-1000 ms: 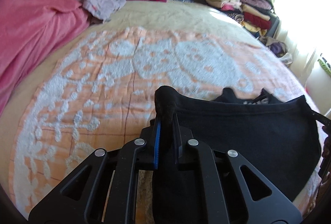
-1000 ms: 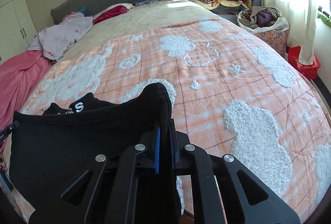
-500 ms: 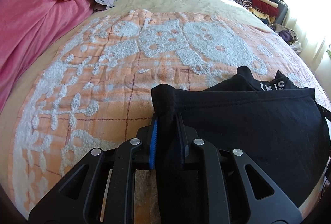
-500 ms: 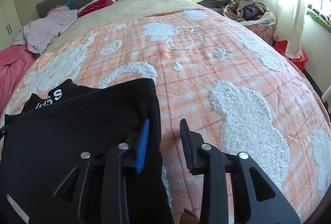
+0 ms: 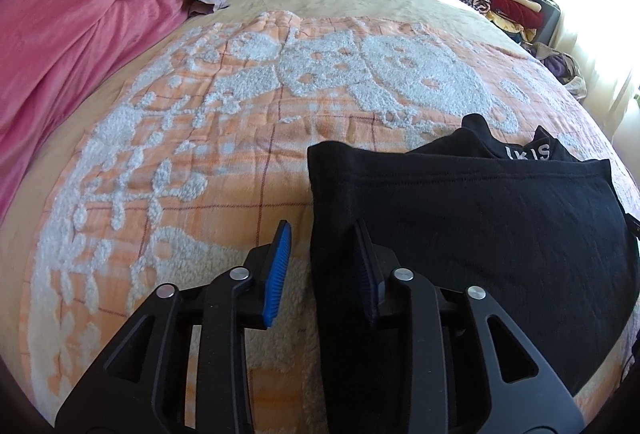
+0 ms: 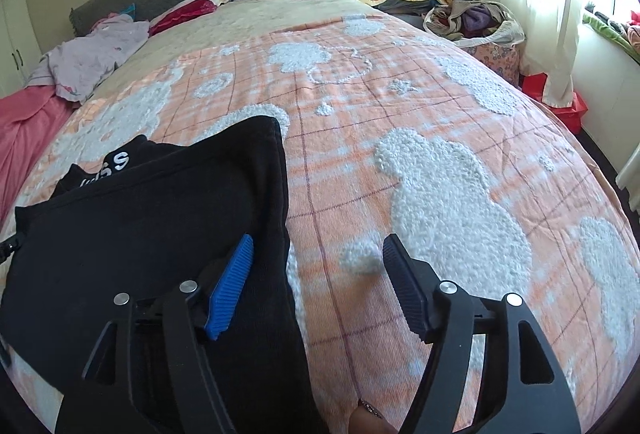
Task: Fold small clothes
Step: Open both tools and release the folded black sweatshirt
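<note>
The black garment lies folded on the orange-and-white bedspread at the near end of the bed, its folded-over top layer reaching almost to the white-lettered band that peeks out at the far edge.

The left gripper has just been opening. Its jaws now stand apart with the garment's left edge between them, the cloth lying against the right pad while the blue left pad is clear of it. The right gripper has also just been opening and is spread wider. The garment's right edge runs between its jaws, and neither pad presses on the cloth.

The main risk is at the left corner. The fabric appears to rest against the ribbed right pad, so if that gripper pulls away now it could snag and drag the corner, peeling the top layer back and spoiling the fold. A further spread of the jaws before withdrawing would likely avoid that.

On the right, the blue pad hangs over the cloth, so a low retreat toward the near side could brush the fold edge and skew it.

The soft, tufted bedspread may also let the layers slide if either gripper presses down while leaving. The upper hem already sits slightly off square with the layer beneath.
</note>
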A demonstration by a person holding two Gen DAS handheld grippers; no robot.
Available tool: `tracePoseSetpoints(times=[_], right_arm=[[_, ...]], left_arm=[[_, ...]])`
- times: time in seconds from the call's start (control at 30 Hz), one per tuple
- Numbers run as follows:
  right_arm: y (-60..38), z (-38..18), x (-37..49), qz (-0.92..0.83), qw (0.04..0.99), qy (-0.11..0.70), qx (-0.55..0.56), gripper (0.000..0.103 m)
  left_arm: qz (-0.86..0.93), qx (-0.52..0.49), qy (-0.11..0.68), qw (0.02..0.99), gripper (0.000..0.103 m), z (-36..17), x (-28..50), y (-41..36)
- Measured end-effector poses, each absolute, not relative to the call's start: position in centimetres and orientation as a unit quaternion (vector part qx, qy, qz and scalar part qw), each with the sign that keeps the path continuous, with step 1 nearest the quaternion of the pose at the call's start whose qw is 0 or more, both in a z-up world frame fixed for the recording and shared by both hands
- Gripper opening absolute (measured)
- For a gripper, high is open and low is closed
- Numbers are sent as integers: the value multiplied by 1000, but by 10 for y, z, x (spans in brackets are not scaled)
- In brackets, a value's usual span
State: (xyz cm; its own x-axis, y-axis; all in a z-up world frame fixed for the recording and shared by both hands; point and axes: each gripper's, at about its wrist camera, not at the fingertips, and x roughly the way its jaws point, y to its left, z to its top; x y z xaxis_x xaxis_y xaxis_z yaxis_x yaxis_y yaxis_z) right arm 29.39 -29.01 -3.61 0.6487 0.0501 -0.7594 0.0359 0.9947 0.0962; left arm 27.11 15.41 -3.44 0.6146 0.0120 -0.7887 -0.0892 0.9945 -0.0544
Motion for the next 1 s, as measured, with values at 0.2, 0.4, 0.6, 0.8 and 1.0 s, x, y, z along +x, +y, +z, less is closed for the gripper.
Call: tracePoseSetpoints(times=[0.2, 0.4, 0.6, 0.8, 1.0], right_arm=[[-278, -13, 267, 24, 920, 389, 51, 83], [-236, 8, 242, 87, 924, 370, 30, 92], [-153, 16, 215, 179, 914, 360, -45, 94], [-68, 7, 186, 270, 888, 352, -120, 94], [-11, -9, 170, 318, 864, 350, -173, 94]], left_arm=[[29, -44, 443, 895, 34, -32, 259, 158], [35, -44, 445, 894, 46, -24, 245, 168], [43, -53, 439, 896, 66, -16, 239, 179], [47, -52, 440, 895, 78, -14, 238, 182], [50, -51, 436, 897, 84, -11, 238, 184]])
